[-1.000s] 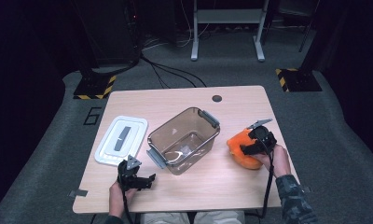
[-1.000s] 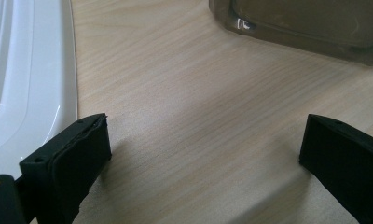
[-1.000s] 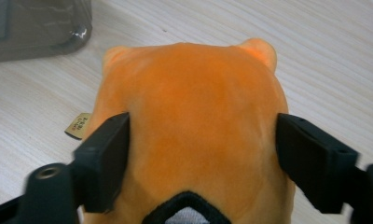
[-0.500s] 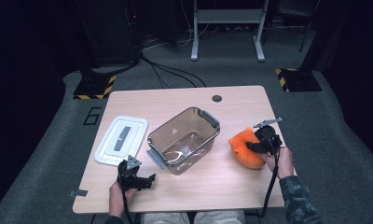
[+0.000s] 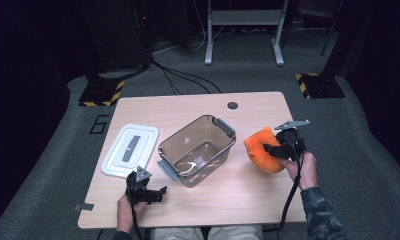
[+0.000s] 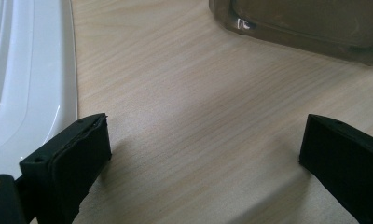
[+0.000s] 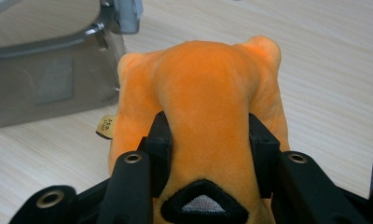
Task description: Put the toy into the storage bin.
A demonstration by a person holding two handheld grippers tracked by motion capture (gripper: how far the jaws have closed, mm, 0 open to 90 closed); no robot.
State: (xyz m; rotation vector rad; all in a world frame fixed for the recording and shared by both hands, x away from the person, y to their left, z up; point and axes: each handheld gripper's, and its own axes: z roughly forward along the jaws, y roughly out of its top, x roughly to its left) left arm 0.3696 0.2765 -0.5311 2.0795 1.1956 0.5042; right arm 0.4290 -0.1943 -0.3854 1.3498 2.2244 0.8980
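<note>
Plush toy (image 7: 208,107), 1, clamped in R gripper (image 5: 284,149); L gripper (image 5: 147,192) jaws apart.

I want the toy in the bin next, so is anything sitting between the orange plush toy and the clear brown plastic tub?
Nothing visible. The right gripper is shut on the orange plush toy, and only bare wooden table lies between it and the open clear brown plastic tub. The tub's white lid lies off on its far side.

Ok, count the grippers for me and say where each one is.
2. The left gripper rests open near the table's front edge, beside the white lid. The right gripper is clamped on the orange plush toy.
</note>
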